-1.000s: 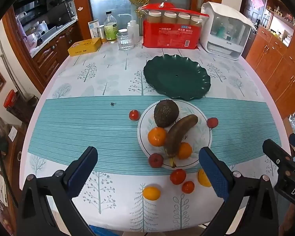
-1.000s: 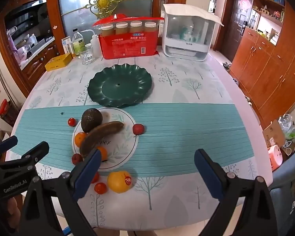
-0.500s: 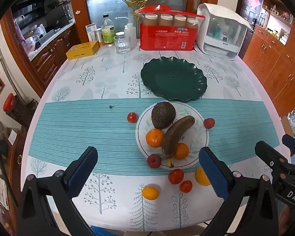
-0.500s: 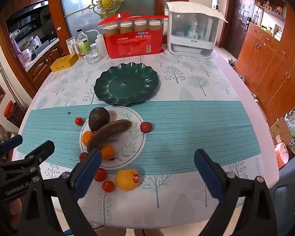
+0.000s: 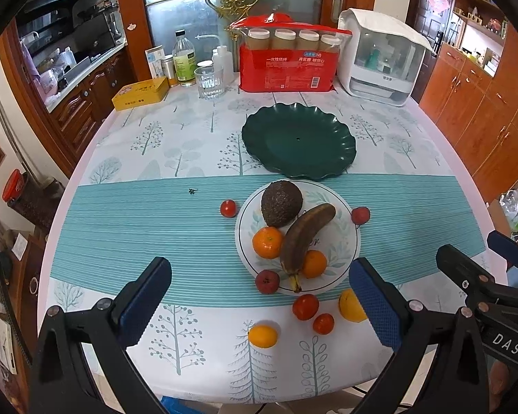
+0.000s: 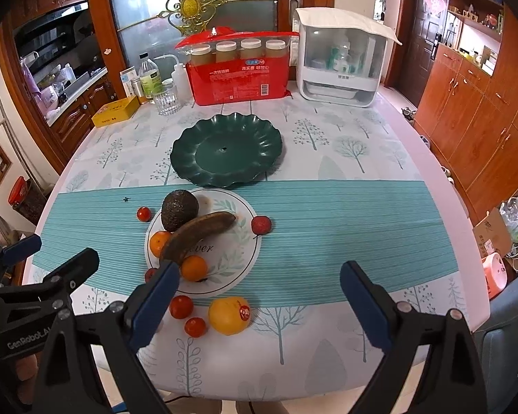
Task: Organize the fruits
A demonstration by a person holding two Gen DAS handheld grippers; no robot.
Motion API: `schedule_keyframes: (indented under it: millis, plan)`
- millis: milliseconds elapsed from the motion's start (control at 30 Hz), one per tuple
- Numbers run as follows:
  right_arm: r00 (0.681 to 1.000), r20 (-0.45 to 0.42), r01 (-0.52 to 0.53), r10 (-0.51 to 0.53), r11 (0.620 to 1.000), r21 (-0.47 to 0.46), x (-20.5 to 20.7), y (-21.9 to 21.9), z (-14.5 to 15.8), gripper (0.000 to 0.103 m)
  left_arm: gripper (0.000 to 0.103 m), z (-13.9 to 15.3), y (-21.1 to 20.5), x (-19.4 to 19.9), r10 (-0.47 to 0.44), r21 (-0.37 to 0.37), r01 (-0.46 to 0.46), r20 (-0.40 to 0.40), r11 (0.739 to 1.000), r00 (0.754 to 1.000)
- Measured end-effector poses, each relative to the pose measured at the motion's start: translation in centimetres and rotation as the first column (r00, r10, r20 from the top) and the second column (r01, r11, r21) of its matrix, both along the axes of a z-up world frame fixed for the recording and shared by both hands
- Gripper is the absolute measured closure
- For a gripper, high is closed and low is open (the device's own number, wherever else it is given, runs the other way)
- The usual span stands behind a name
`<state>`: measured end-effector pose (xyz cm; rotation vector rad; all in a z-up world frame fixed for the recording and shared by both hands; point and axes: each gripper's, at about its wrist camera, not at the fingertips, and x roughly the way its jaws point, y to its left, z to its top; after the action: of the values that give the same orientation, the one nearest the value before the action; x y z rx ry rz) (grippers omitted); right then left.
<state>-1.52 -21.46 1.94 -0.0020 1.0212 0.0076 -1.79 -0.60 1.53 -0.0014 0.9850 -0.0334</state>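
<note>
Banana [image 5: 305, 238]: overripe, brown, likely soft and bruisable; lies diagonally on the white plate [image 5: 345, 241], frame centre, between avocado [image 5: 281, 203] and oranges. Grip mid-length, gently. Left gripper [image 5: 259, 302] and right gripper [image 6: 259, 305]: jaws wide apart, empty.

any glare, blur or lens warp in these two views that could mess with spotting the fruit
Left wrist view: strong fisheye bend at the table edge, black vignette corners, fruit sharp; banana crisp. Right wrist view: same warp, soft glare on the green plate, bright washed-out shelf at far right; left gripper and right gripper both open.
</note>
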Motion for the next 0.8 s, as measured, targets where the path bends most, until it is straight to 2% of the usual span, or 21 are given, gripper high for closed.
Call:
schedule_keyframes:
  millis: [167,300,500,600,800]
  plan:
    - [1.000,-0.002,0.004,-0.004,1.000,-0.003,-0.03,-0.02,0.07,0.008,0.001,0.11,-0.16,-0.21,-0.008,0.010,0.008,0.003,1.000,1.000]
    - [1.000,-0.003,0.005,-0.005,1.000,-0.004,-0.05,-0.05,0.07,0.008,0.001,0.18,-0.13,-0.35,-0.020,-0.019,0.020,0.005,1.000,1.000]
    - [1.000,-0.010,0.012,-0.012,1.000,-0.007,-0.20,-0.24,-0.17,0.008,0.001,0.22,-0.15,-0.41,-0.022,-0.021,0.022,0.007,1.000,1.000]
    - [1.000,-0.013,0.013,-0.013,1.000,-0.009,-0.18,-0.21,-0.23,0.008,0.001,0.51,0.06,-0.67,-0.031,-0.050,0.032,0.025,0.998,0.999]
    - [1.000,-0.018,0.007,-0.007,1.000,-0.014,-0.21,-0.07,-0.34,0.008,0.001,0.49,-0.01,-0.53,-0.028,-0.049,0.029,0.025,0.998,0.999]
